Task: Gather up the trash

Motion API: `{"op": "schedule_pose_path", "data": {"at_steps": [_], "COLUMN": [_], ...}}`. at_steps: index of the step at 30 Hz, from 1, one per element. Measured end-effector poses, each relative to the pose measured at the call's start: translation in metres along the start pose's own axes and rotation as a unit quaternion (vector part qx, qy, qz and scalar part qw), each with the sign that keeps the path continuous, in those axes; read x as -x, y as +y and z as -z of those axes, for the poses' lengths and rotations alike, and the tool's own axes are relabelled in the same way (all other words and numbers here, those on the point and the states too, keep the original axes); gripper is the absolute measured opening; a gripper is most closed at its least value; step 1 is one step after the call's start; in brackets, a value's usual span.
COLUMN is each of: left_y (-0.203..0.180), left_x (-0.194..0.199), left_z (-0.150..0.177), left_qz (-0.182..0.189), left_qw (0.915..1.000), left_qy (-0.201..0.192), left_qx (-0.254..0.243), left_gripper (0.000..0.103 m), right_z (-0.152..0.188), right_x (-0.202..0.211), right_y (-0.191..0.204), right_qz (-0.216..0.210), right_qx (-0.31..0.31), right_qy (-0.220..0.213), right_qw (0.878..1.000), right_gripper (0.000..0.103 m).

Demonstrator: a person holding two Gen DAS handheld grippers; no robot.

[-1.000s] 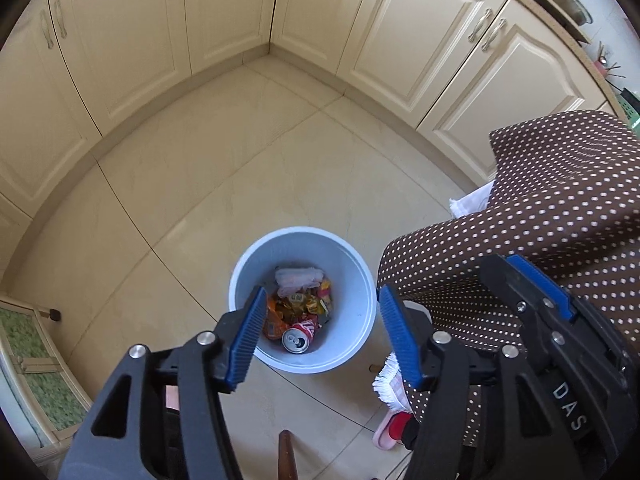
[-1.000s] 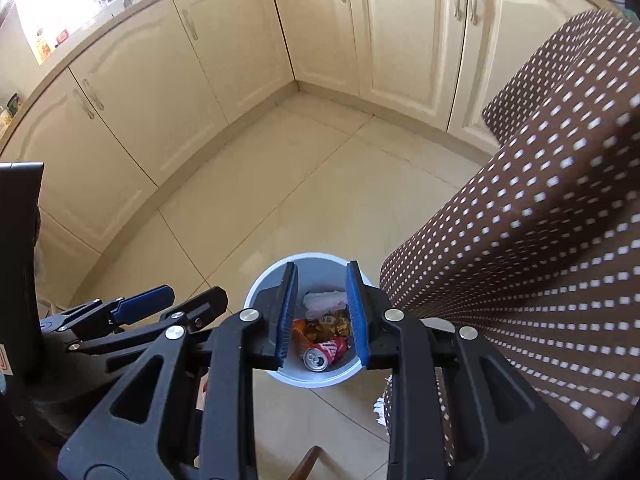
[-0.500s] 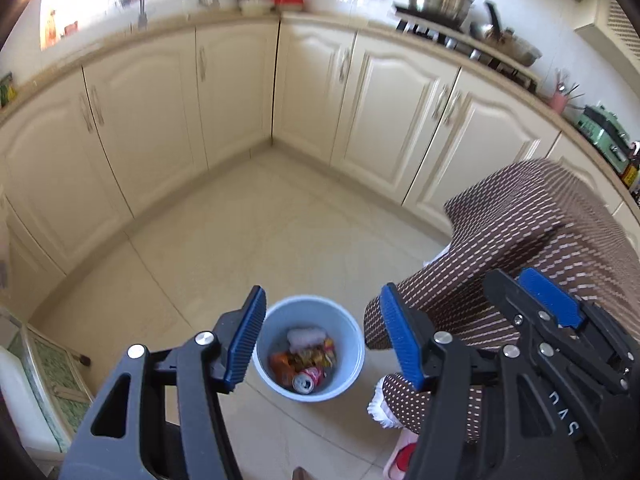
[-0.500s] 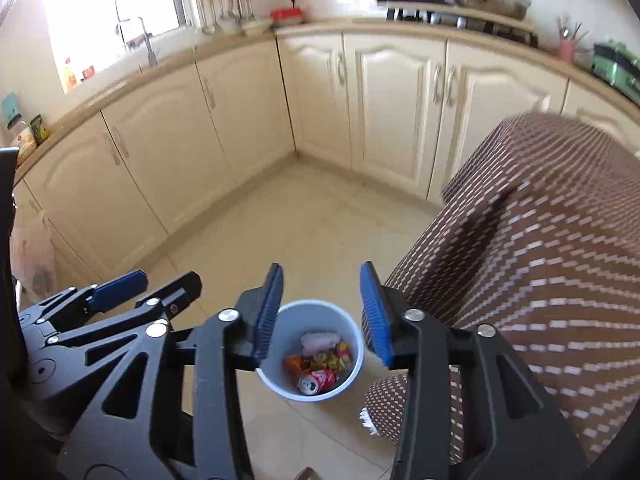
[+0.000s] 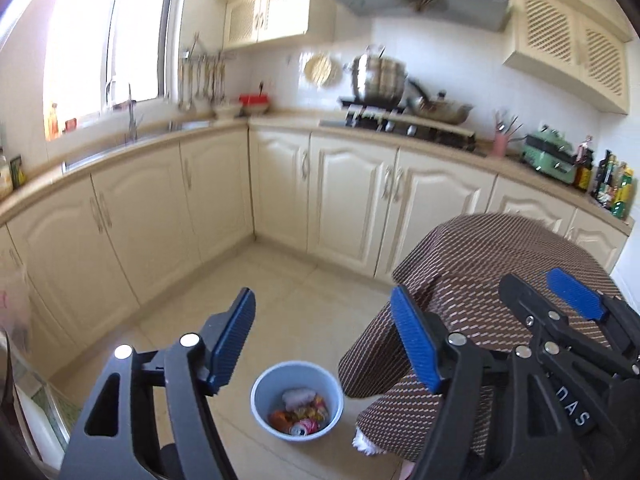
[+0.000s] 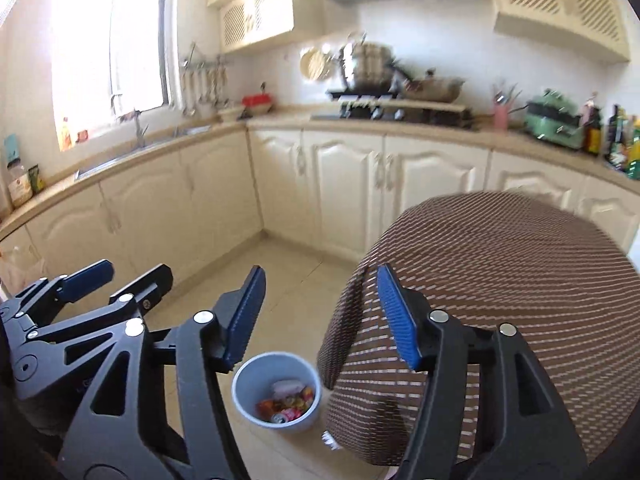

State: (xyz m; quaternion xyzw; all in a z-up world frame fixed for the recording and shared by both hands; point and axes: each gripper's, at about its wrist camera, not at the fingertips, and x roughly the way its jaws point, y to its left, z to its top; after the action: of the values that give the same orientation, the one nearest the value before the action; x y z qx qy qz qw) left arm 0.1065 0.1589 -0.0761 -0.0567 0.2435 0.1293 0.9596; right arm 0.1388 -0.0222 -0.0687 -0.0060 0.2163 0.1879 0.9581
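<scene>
Pale tiled floor (image 5: 304, 300); on it a blue bin (image 5: 297, 405) of wrappers and a can, beside a brown spotted cloth (image 5: 480, 280)

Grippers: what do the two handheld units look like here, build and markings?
Both match: black plastic linkage frames with triangular cut-outs and silver rivets at the pivots, each with two flat fingers faced in ribbed blue pads. The left gripper fills the left wrist view; the right gripper fills its own. White letters "DAS" show on the right one's body in the left wrist view. No cables, hands or sleeves visible.
</scene>
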Motion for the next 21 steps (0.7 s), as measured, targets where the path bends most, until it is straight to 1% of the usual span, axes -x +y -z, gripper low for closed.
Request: {"op": "schedule_pose_path", "data": {"at_steps": [5, 10, 17, 21], "left_y": [-0.023, -0.045, -0.067, -0.073], "left_x": [0.044, 0.080, 0.111, 0.120], "left_z": [-0.007, -0.008, -0.009, -0.009], "left_qz": [0.018, 0.026, 0.042, 0.045], "left_qw": [0.9987, 0.9959, 0.9923, 0.9909], "left_qy": [-0.046, -0.082, -0.112, -0.123], "left_qx": [-0.013, -0.028, -0.032, -0.031], "left_gripper": [0.072, 0.073, 0.075, 0.075], "right_z": [-0.008, -0.010, -0.008, -0.006], "right_x": [0.046, 0.084, 0.118, 0.127], "right_y": [-0.018, -0.033, -0.048, -0.052], "right_qz": [0.026, 0.043, 0.063, 0.064], "right_qx": [-0.005, -0.009, -0.013, -0.015], "right_qy": [-0.045, -0.081, -0.112, -0.119], "right_qw": [0.999, 0.996, 0.992, 0.991], "right_gripper": [0.065, 0.069, 0.072, 0.072]}}
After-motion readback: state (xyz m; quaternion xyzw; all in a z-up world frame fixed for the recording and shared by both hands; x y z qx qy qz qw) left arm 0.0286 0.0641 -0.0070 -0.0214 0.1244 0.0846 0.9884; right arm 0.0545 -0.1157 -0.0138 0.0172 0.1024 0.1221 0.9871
